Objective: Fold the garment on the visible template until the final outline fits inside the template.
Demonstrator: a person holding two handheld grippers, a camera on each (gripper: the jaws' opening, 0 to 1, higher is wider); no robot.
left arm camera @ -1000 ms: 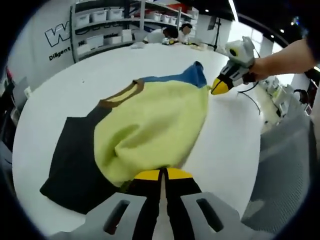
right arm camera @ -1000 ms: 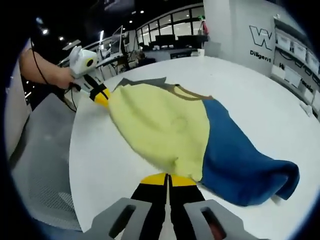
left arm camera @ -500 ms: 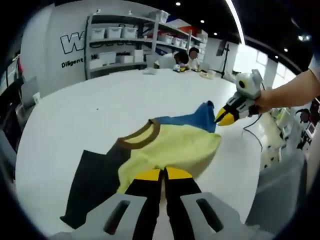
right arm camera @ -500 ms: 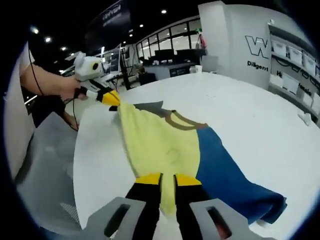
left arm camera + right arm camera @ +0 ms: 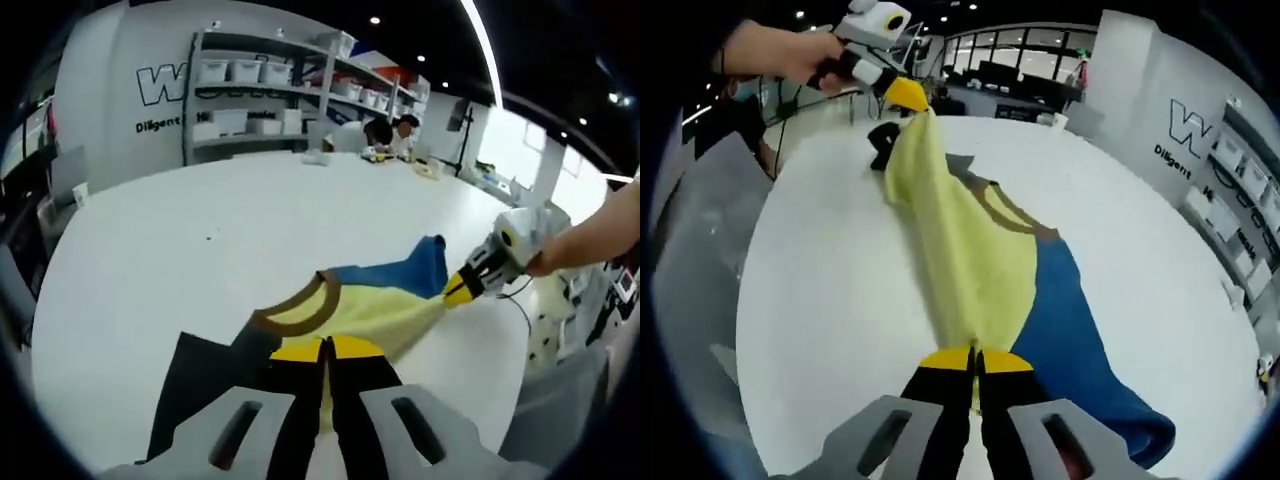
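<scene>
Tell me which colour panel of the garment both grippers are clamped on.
The yellow panel: the left gripper and right gripper pinch its edges, while the blue sleeve and black sleeve trail free.

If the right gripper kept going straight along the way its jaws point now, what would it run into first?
The yellow panel of the garment it already grips: the right gripper points along that stretched cloth toward the left gripper holding the far end. Past the cloth the left gripper seems next, though depth is unclear.
</scene>
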